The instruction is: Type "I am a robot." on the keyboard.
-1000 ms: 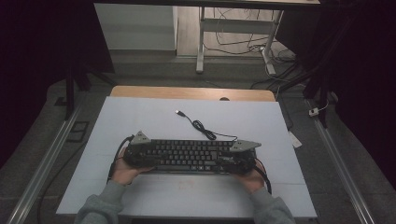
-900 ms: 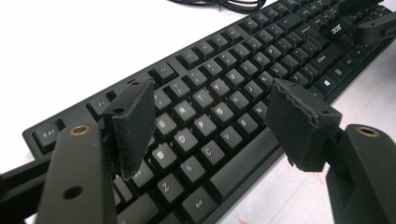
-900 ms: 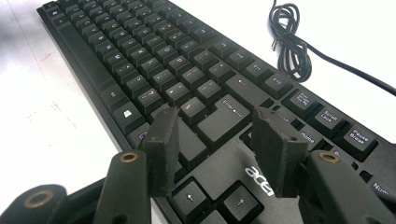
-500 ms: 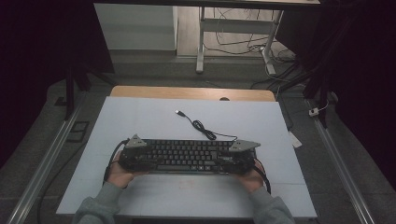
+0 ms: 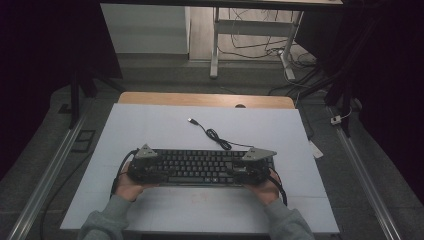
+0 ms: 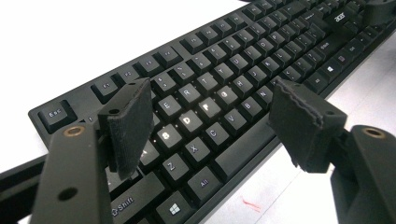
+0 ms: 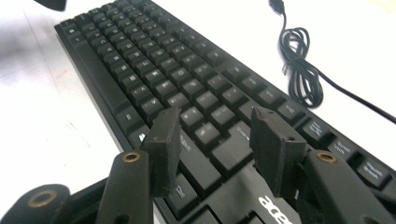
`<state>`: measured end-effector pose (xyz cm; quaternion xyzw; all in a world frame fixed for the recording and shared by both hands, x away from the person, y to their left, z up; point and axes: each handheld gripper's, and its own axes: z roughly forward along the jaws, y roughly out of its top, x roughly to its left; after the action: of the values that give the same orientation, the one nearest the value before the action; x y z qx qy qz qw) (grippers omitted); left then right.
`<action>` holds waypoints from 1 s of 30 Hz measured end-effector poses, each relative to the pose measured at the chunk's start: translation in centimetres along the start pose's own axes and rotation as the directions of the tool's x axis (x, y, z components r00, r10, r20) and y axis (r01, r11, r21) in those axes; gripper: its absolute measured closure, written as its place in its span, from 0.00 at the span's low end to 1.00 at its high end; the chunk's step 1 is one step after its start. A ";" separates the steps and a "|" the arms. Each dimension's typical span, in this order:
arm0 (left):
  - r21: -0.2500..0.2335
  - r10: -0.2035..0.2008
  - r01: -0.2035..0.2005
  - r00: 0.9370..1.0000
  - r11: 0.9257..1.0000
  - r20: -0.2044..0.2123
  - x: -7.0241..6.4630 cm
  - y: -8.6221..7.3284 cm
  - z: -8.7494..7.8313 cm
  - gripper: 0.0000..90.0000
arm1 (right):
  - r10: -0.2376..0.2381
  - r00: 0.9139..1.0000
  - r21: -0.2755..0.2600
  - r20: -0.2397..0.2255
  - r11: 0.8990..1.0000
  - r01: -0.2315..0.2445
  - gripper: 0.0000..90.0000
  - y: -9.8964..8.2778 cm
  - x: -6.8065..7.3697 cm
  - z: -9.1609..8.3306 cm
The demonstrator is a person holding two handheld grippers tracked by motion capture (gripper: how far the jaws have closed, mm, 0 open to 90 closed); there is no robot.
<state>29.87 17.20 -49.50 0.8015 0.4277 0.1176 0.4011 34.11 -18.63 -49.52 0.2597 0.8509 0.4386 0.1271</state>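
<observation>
Keyboard point(image 5: 200, 167): black, full-size, white legends, flat on the table point(image 5: 150, 125) near its front edge. Long axis runs left-right, Esc end at left. Cable point(image 5: 215, 136) coils off the back edge, plug pointing away. Left tongs point(image 6: 210, 116) open above the left keys, gripping nothing. Right tongs point(image 7: 212, 140) partly open, just closing a little, over the right end, nothing between.

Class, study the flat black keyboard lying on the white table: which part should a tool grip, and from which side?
Grip the black keyboard by its short ends, one tool coming in from each side, jaws spanning the thin slab top to bottom. It is long and flat, so two end grips should keep it level. Avoid the far edge, where the black cable leaves it.
</observation>
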 end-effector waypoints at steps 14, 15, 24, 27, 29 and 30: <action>0.004 0.006 -0.006 1.000 1.000 0.000 -0.1 0.0 0.1 0.34 | -0.003 0.997 0.028 -0.083 1.000 0.005 0.92 1.4 1.3 1.8; 0.005 0.007 -0.007 1.000 1.000 0.001 -0.1 0.0 0.2 0.34 | -0.009 0.996 0.035 -0.090 0.999 0.012 0.95 1.5 1.4 2.0; 0.015 0.010 -0.011 1.000 1.000 0.002 -0.1 0.0 0.3 0.34 | -0.050 0.992 0.087 -0.118 0.994 0.060 0.99 2.3 3.0 4.4; 0.015 0.012 -0.012 1.000 1.000 0.002 -0.1 -0.1 0.3 0.34 | -0.055 0.991 0.097 -0.118 0.993 0.067 0.99 2.4 3.3 5.0; 0.017 0.012 -0.012 1.000 1.000 0.003 -0.1 -0.1 0.3 0.34 | -0.058 0.992 0.105 -0.113 0.992 0.070 0.99 2.4 3.5 5.3; 0.018 0.012 -0.012 1.000 1.000 0.004 -0.1 -0.1 0.3 0.34 | -0.056 0.992 0.105 -0.112 0.992 0.068 0.99 2.4 3.5 5.4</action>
<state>29.90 16.96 -49.76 0.8079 0.4230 0.1147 0.3940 34.41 -11.86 -50.66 0.2153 0.8869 0.4009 0.0798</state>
